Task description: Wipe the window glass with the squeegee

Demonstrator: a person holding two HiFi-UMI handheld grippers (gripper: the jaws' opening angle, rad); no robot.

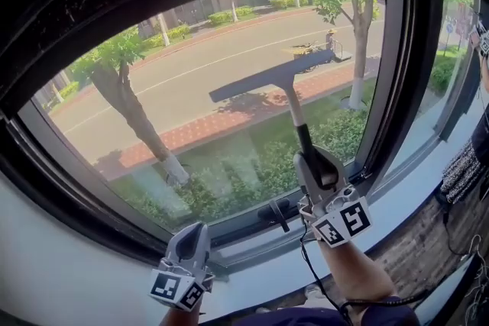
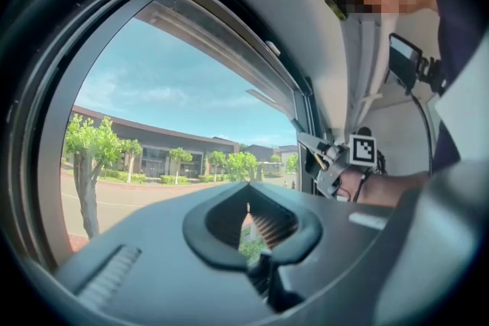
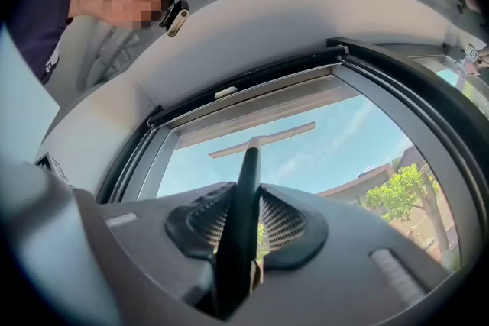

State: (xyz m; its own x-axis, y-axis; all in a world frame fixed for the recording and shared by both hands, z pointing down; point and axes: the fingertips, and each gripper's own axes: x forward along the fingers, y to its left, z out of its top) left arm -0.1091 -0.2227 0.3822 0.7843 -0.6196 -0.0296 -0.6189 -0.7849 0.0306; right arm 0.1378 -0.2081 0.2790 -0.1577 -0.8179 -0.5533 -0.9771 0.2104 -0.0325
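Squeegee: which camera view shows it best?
The head view: the whole squeegee shows, blade across the glass, handle in the right gripper. The right gripper view foreshortens it; the left gripper view shows none clearly.

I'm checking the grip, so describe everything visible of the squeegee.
The squeegee is T-shaped: a long thin blade bar, right end higher, on a pale neck running into a dark handle. The blade seems to lie against the window glass, about mid-pane. The right tool is shut on the handle, which points up at the glass.
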